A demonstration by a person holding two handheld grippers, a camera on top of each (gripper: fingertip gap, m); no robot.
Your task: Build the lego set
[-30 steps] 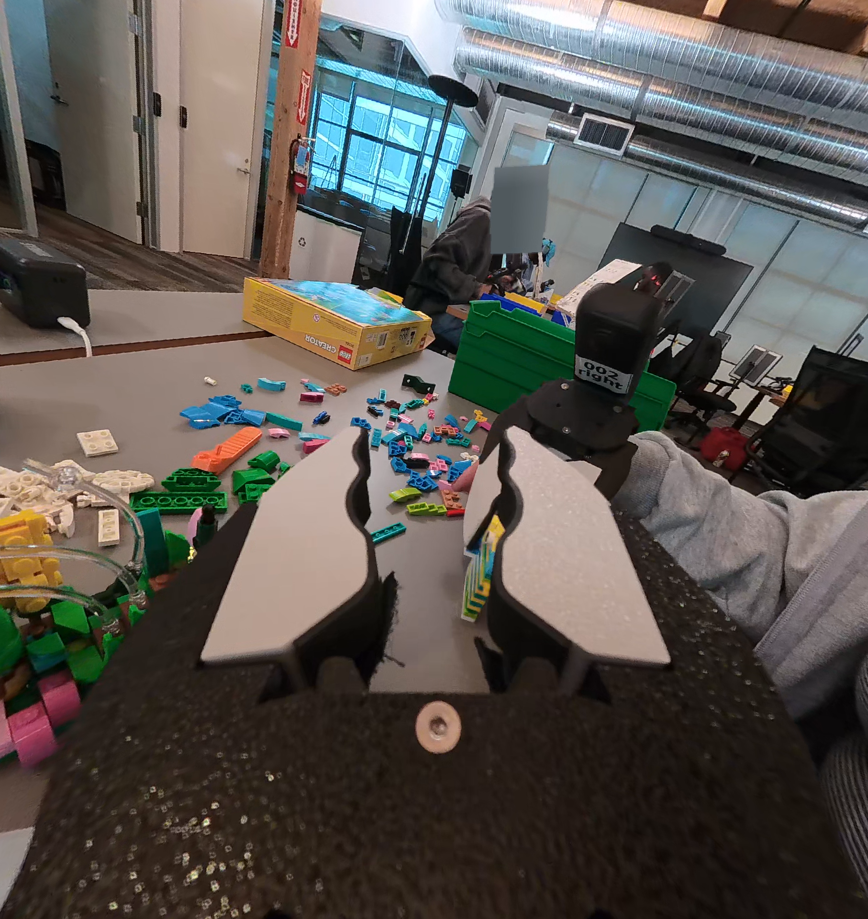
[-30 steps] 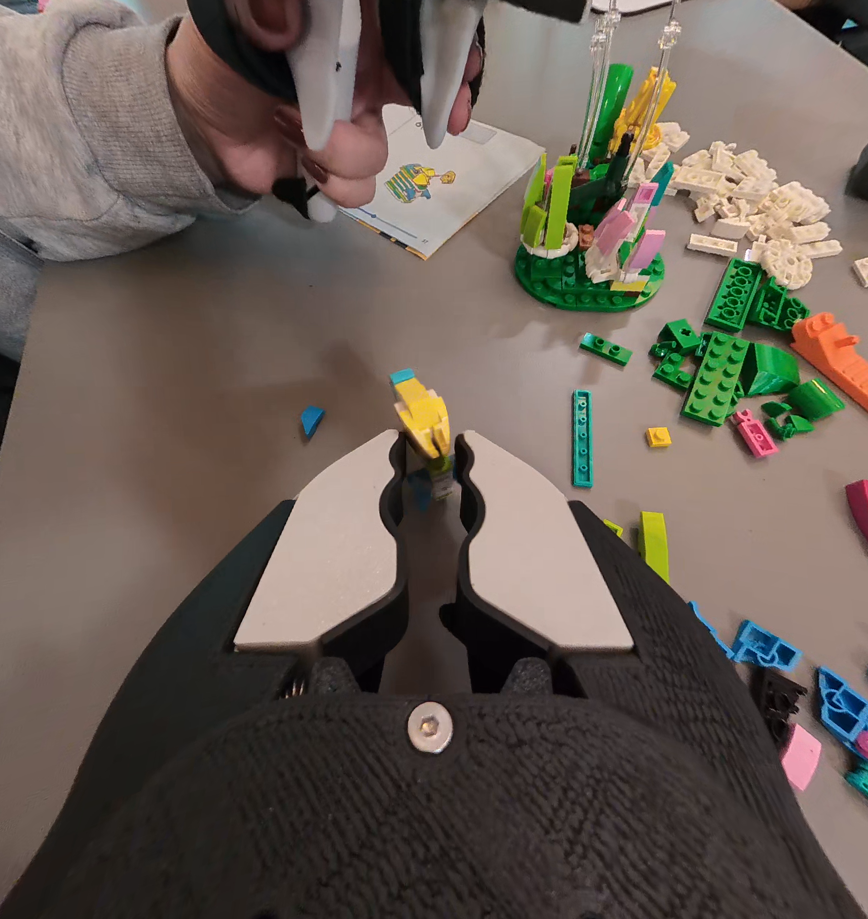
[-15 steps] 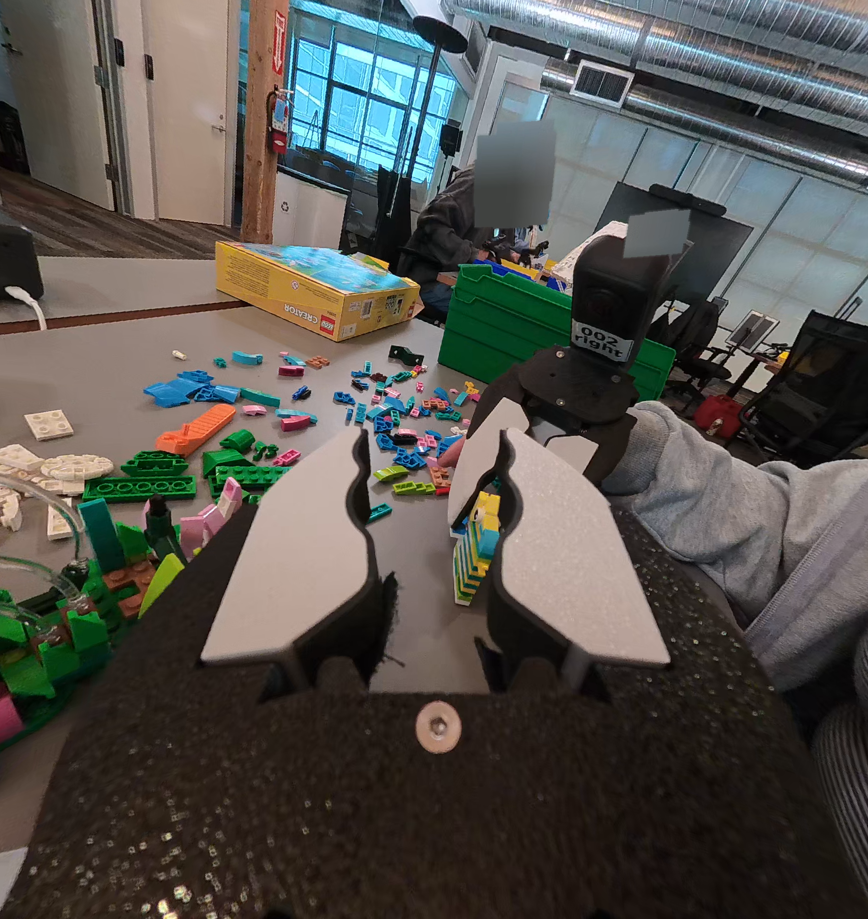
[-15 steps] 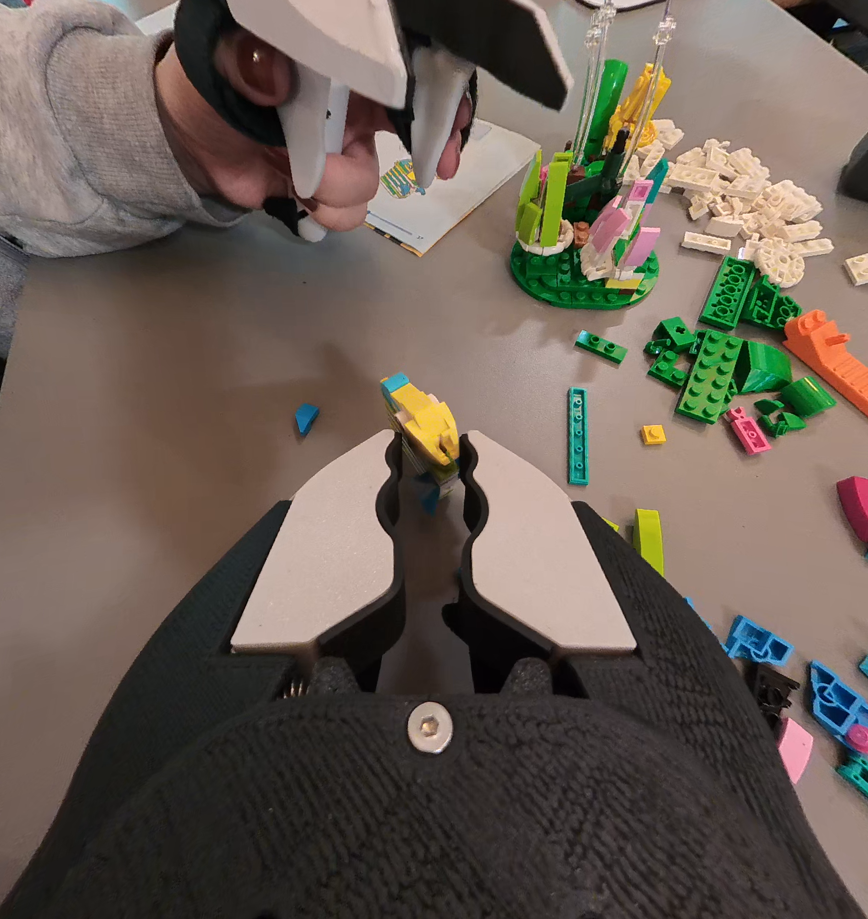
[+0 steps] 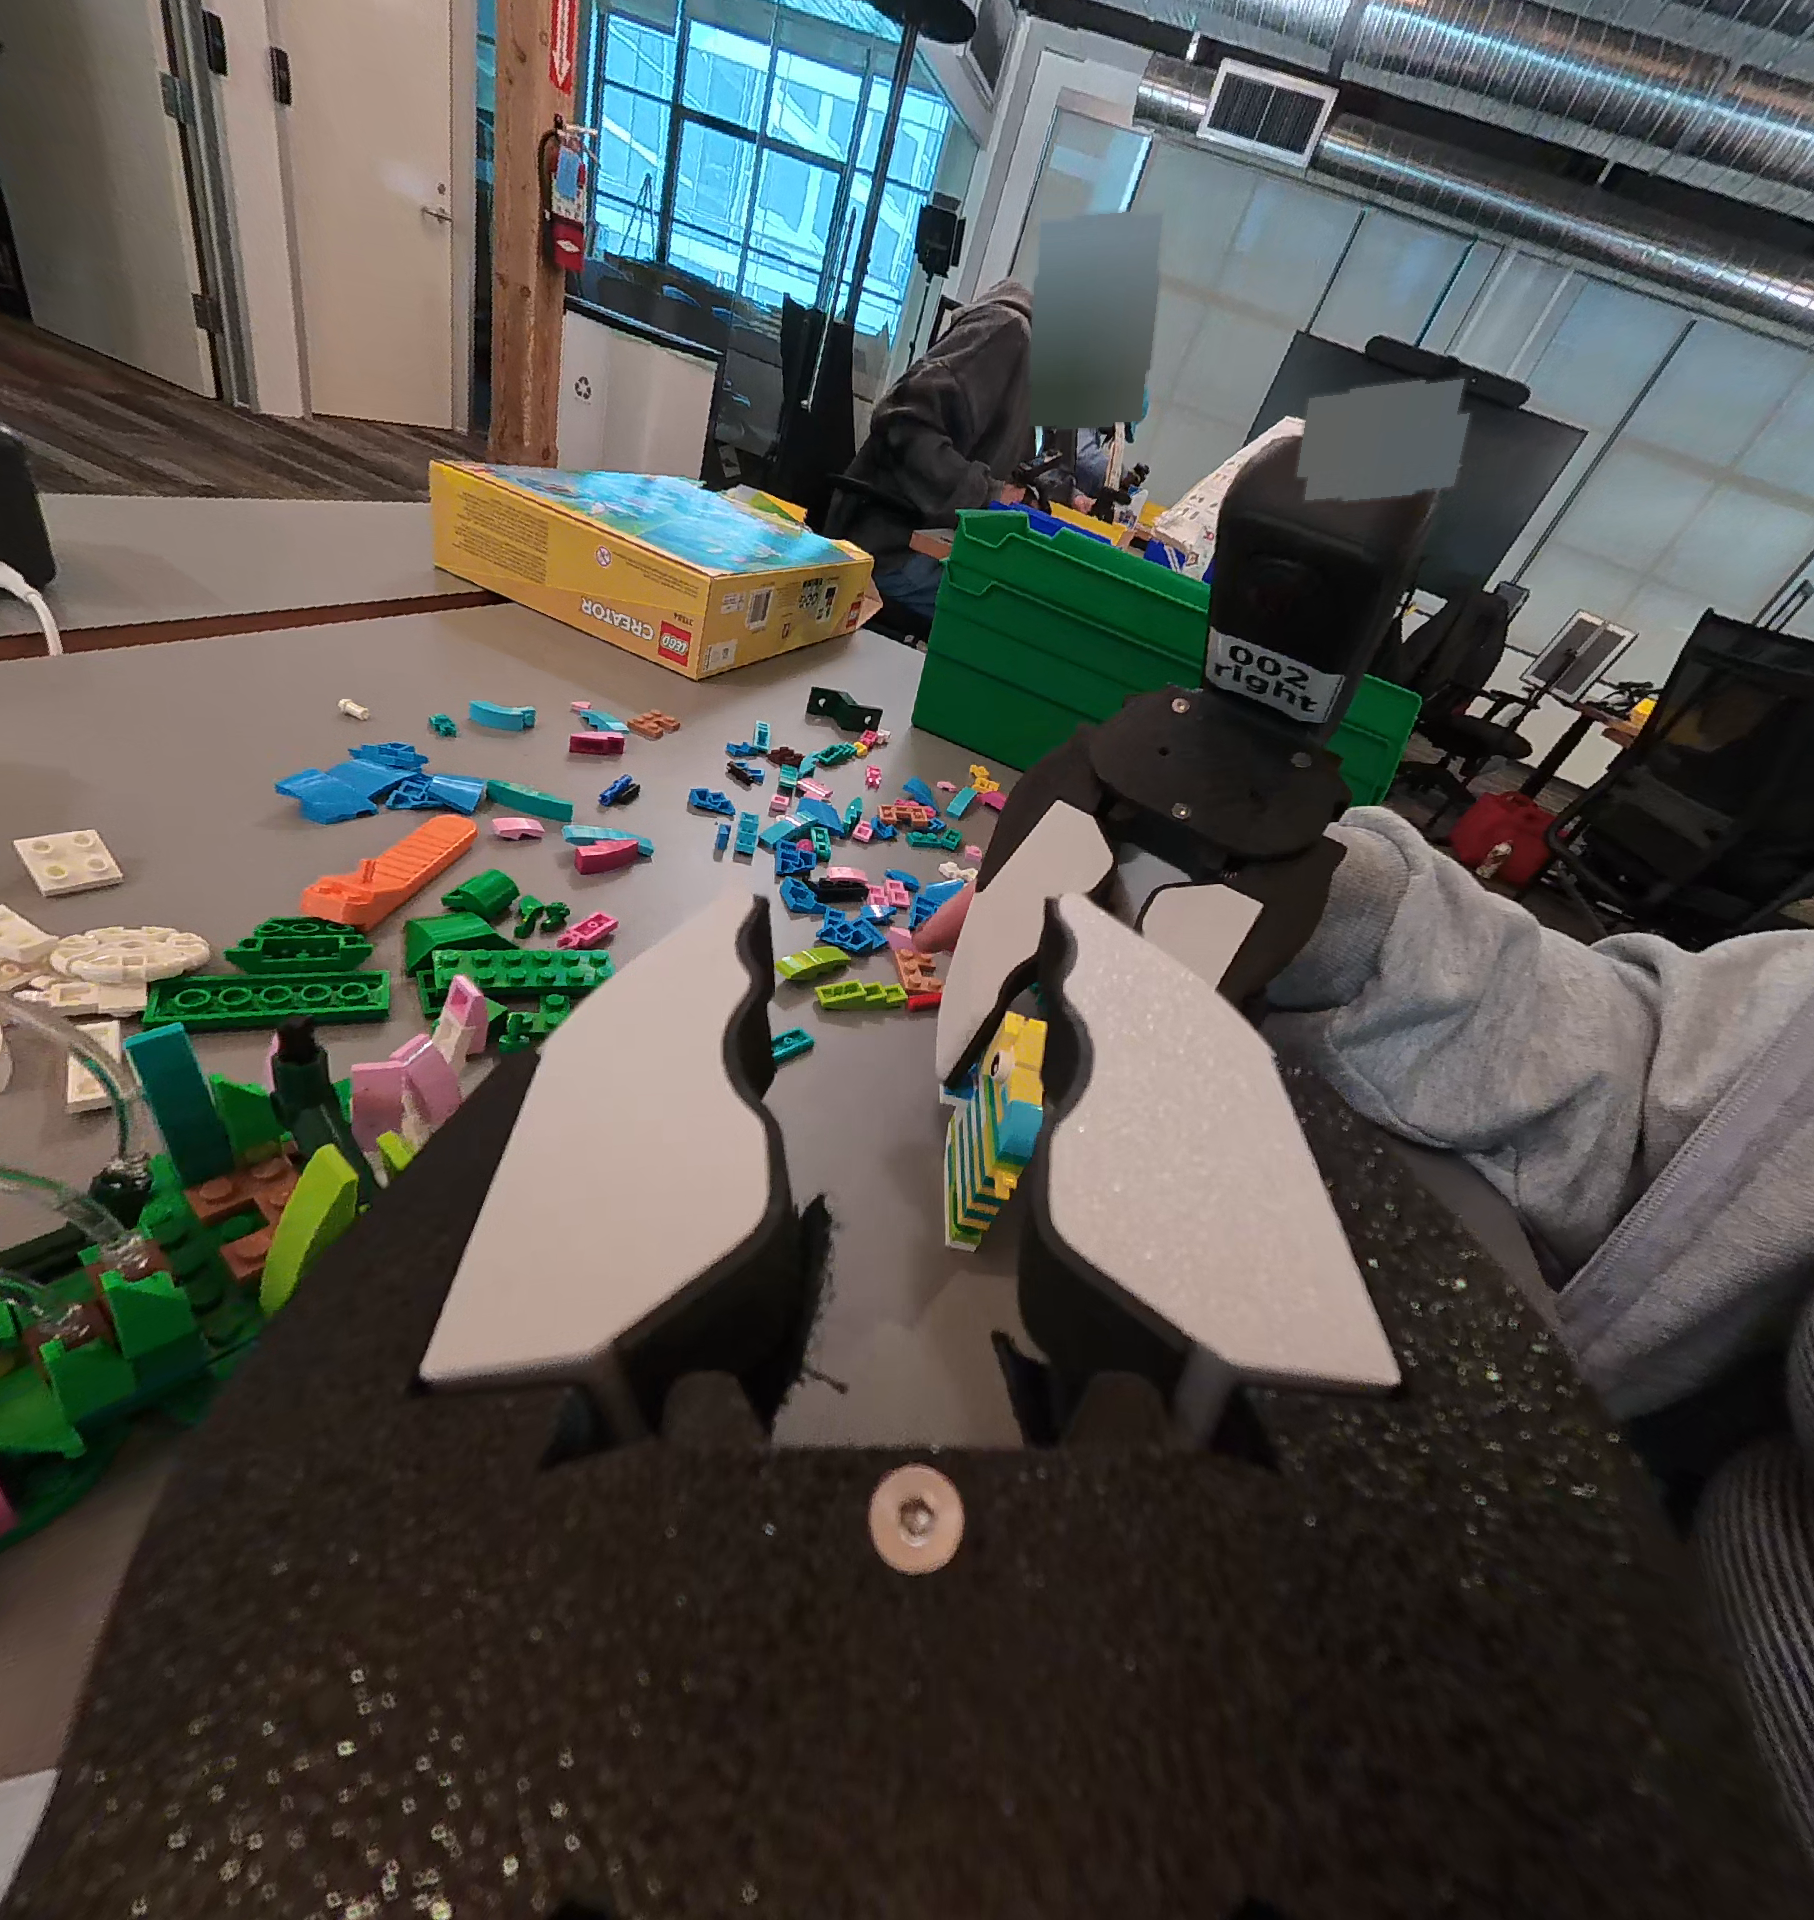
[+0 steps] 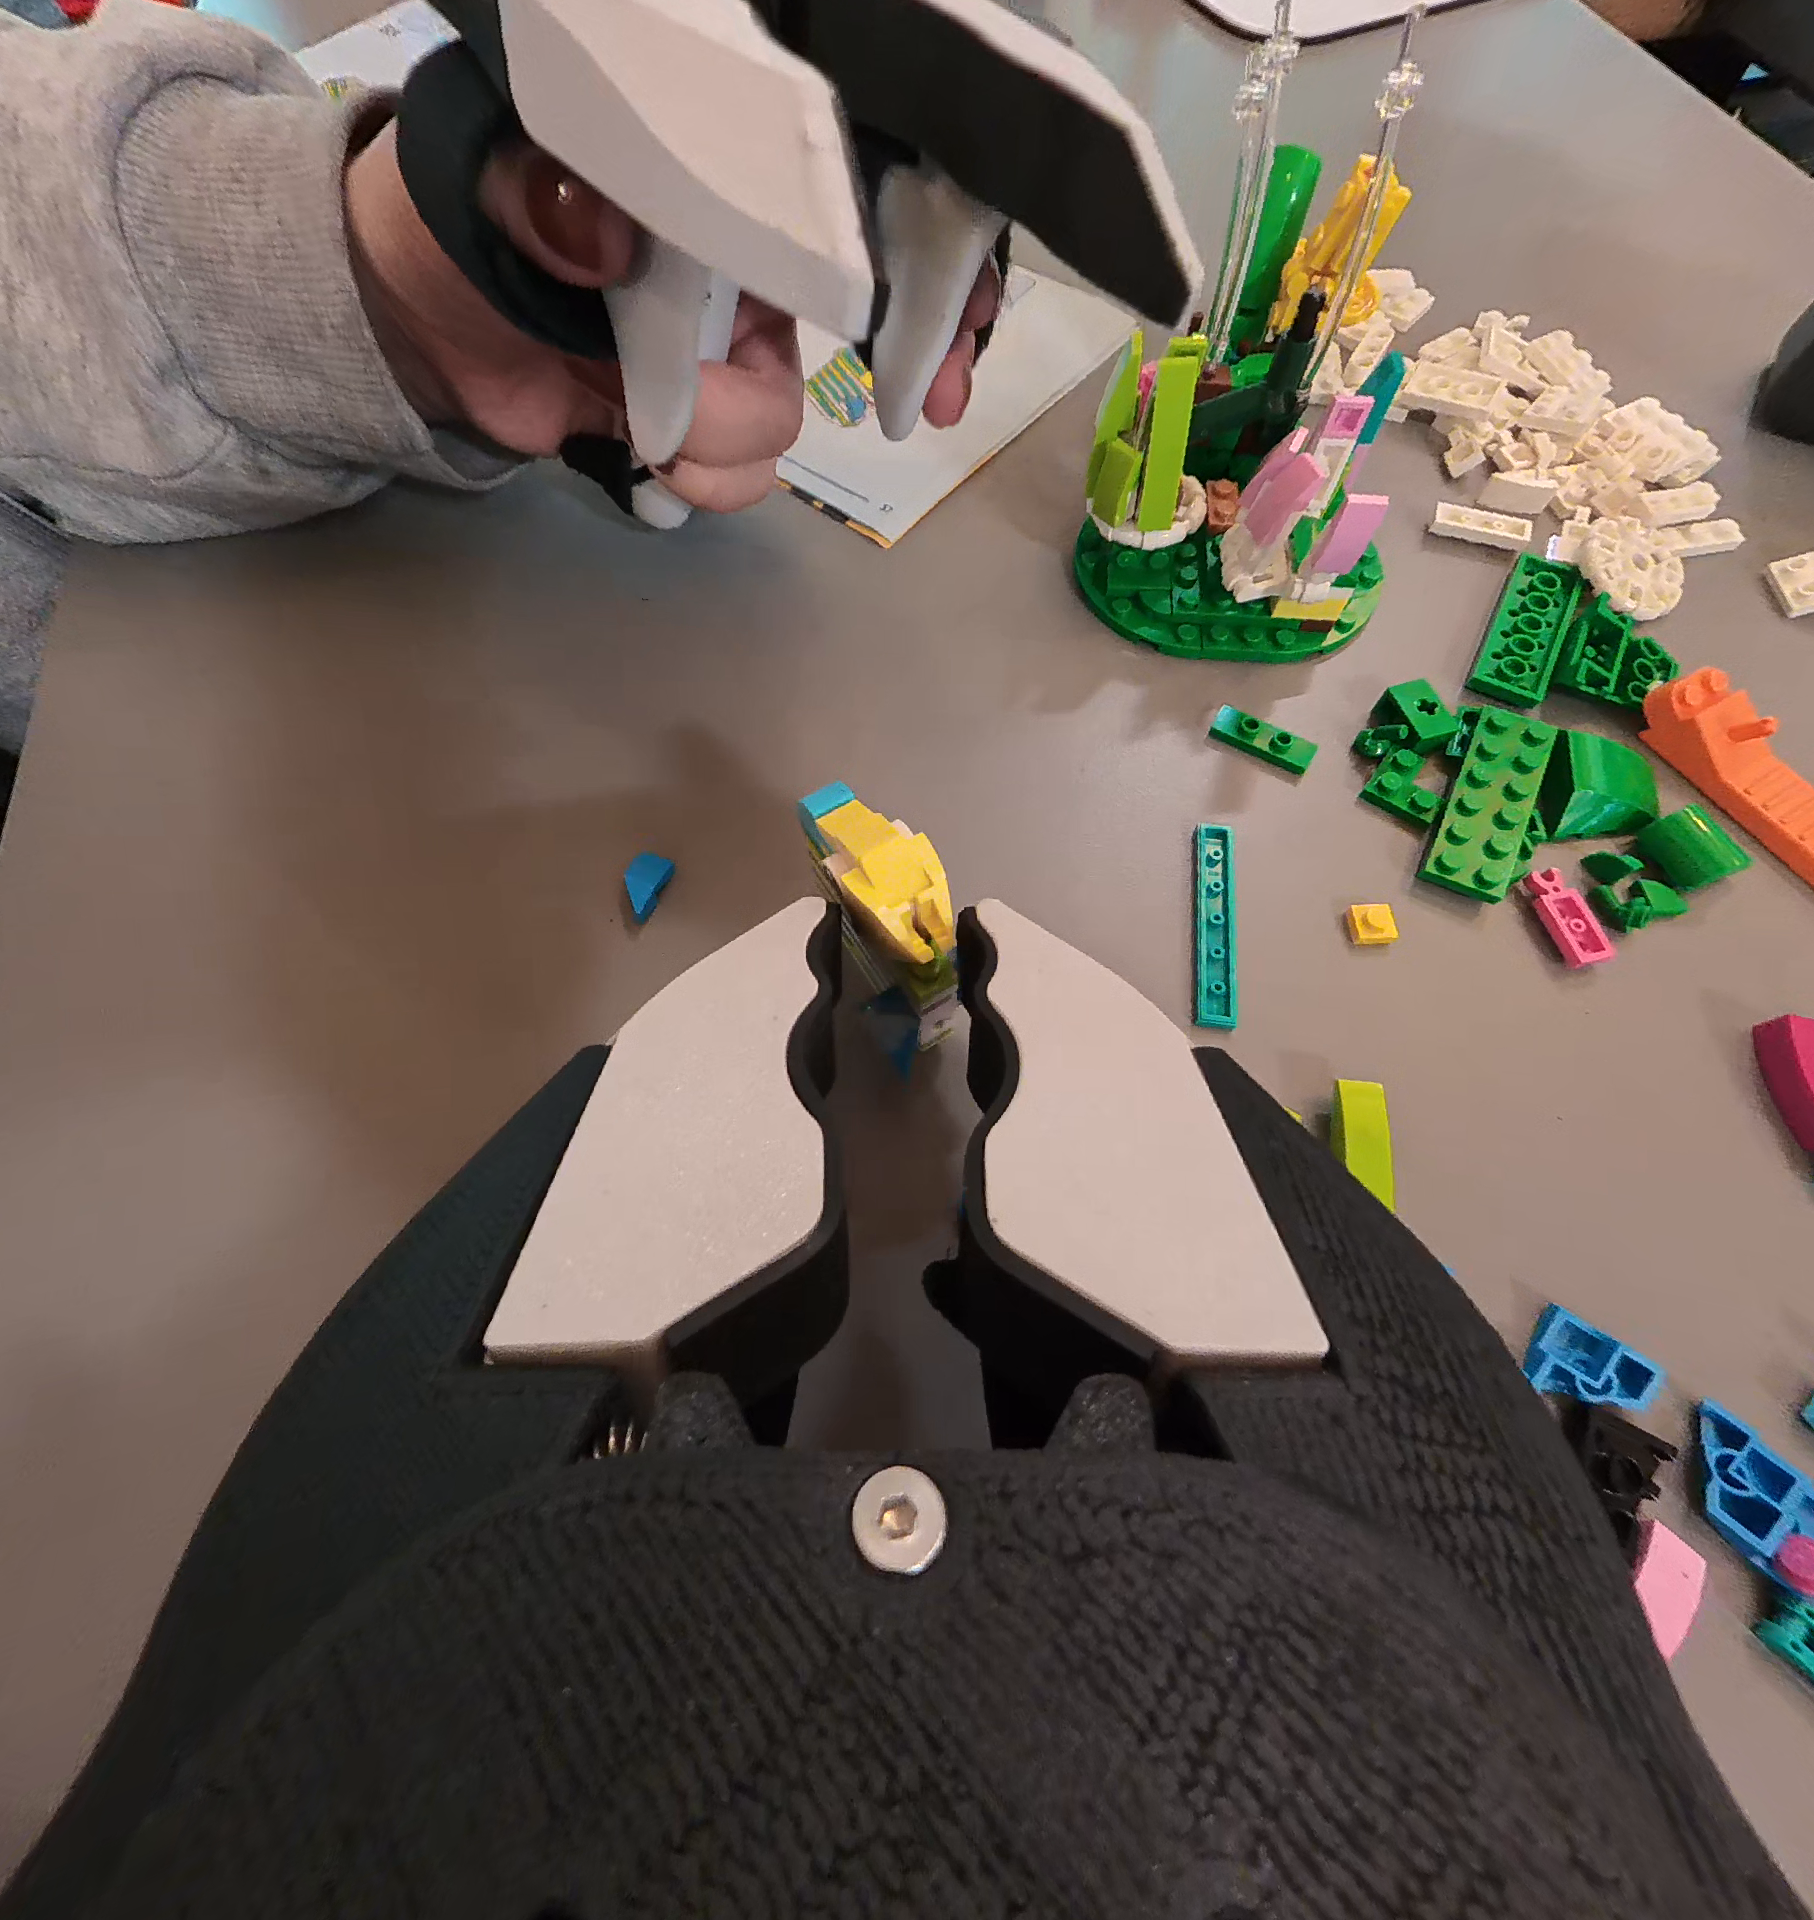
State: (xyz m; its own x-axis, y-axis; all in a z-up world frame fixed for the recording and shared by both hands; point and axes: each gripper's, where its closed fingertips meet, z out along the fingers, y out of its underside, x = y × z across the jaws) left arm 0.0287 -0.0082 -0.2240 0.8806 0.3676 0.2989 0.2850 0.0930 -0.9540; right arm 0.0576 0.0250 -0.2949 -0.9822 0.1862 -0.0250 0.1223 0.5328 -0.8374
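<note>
A small yellow, white and blue striped fish model (image 6: 887, 904) stands on the grey table. My right gripper (image 6: 898, 920) is shut on it at the fingertips. In the left wrist view the fish (image 5: 991, 1138) sits just inside my left gripper's right finger, with the right gripper (image 5: 1017, 1023) behind it. My left gripper (image 5: 903, 935) is open and empty, and hovers above and beyond the fish in the right wrist view (image 6: 1017, 301). A green base with plants and clear rods (image 6: 1230, 520) stands to the right.
An instruction booklet (image 6: 913, 436) lies under the left hand. A white brick pile (image 6: 1547, 416), green plates (image 6: 1495, 790), an orange brick separator (image 6: 1755, 790), a teal strip (image 6: 1215, 925) and a blue wedge (image 6: 648, 883) lie around. A yellow box (image 5: 654, 561) and green bins (image 5: 1069, 644) stand behind. The left gripper's tips are roughly 9 centimeters from the right gripper's. The left tips stand about 15 centimeters off the orange brick separator (image 6: 1755, 790). It is also in sight in the left wrist view (image 5: 402, 877).
My left gripper has moved down and closer to the fish, still open. The right gripper keeps its hold, and the fish has tilted slightly.
</note>
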